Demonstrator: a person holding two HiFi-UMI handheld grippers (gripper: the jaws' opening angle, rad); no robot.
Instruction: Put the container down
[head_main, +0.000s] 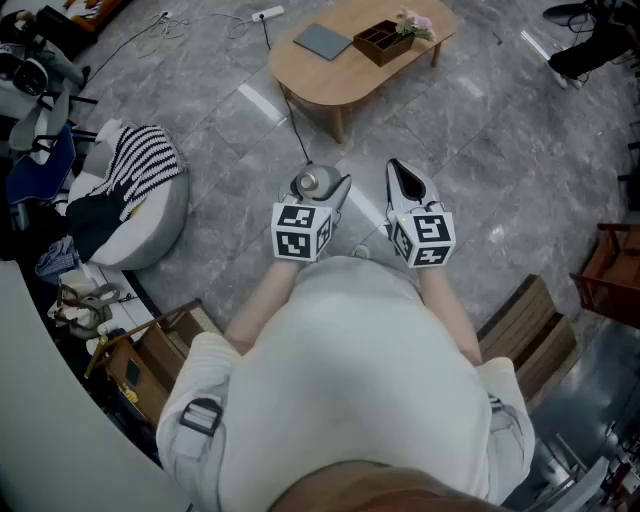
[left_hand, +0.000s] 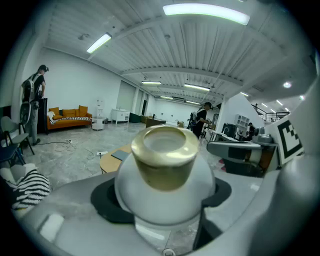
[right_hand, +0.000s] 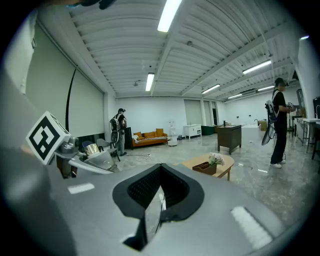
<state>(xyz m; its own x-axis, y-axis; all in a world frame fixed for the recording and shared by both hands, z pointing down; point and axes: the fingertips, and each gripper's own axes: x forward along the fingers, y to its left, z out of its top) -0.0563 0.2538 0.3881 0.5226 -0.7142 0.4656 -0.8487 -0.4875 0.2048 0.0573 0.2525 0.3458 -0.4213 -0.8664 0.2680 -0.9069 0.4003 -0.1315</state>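
Observation:
The container (head_main: 307, 182) is a round white jar with a brass-coloured neck and an open mouth. My left gripper (head_main: 325, 186) is shut on it and carries it upright above the grey floor, well short of the wooden table (head_main: 330, 80). In the left gripper view the jar (left_hand: 165, 165) fills the middle, with the left gripper (left_hand: 165, 202) closed round its white belly. My right gripper (head_main: 405, 180) hangs beside it, shut and empty. The right gripper view shows that gripper (right_hand: 159, 195) with its jaws together, and the jar (right_hand: 91, 148) off to the left.
The low oval table carries a brown tray with flowers (head_main: 388, 40) and a grey pad (head_main: 323, 41). A cable (head_main: 290, 110) runs along the floor to the table. A beanbag with striped cloth (head_main: 135, 190) lies on the left, and a wooden bench (head_main: 530, 330) on the right.

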